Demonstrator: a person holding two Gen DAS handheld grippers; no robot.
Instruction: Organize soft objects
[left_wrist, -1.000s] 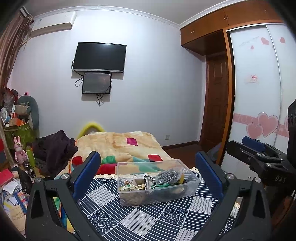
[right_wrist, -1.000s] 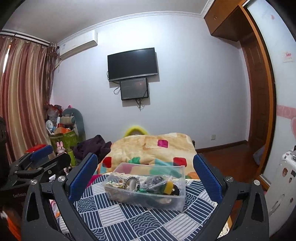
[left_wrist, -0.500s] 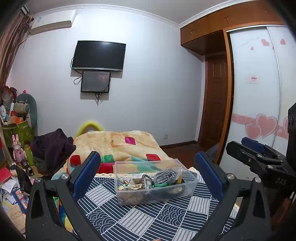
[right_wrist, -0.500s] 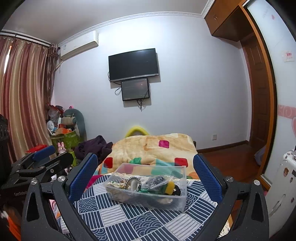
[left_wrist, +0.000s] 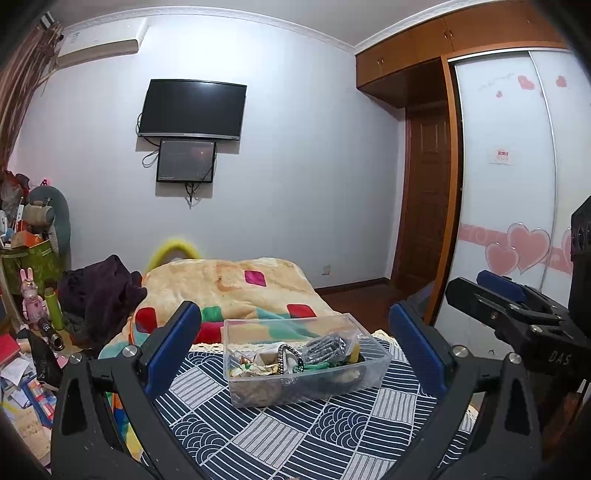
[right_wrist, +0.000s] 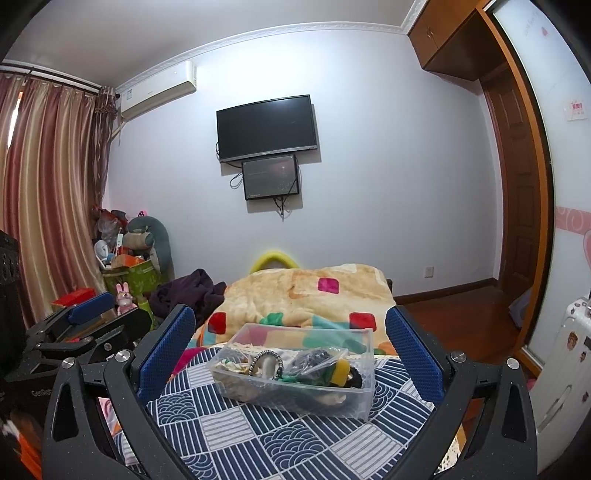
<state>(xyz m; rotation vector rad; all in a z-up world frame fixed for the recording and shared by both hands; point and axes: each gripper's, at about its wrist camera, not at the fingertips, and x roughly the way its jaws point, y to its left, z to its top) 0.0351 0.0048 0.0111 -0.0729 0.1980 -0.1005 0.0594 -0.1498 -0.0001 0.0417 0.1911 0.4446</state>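
A clear plastic box (left_wrist: 306, 363) sits on a navy and white patterned cloth (left_wrist: 295, 435). It holds several small soft items, among them a beaded band, a green cord and a yellow piece (right_wrist: 341, 367). The box also shows in the right wrist view (right_wrist: 295, 373). My left gripper (left_wrist: 295, 343) is open and empty, held short of the box. My right gripper (right_wrist: 291, 345) is open and empty too, also short of the box. The right gripper shows at the right edge of the left view (left_wrist: 517, 314); the left gripper shows at the left of the right view (right_wrist: 81, 332).
A bed with an orange patchwork blanket (left_wrist: 229, 288) lies behind the cloth, with dark clothes (left_wrist: 99, 291) piled at its left. Toys and boxes (left_wrist: 33, 258) crowd the left wall. A wardrobe with heart decals (left_wrist: 517, 221) and a white suitcase (right_wrist: 565, 354) stand at the right.
Both grippers have tilted down slightly and drifted a little; the box sits a bit lower and nearer in both views. Both stay open and empty.
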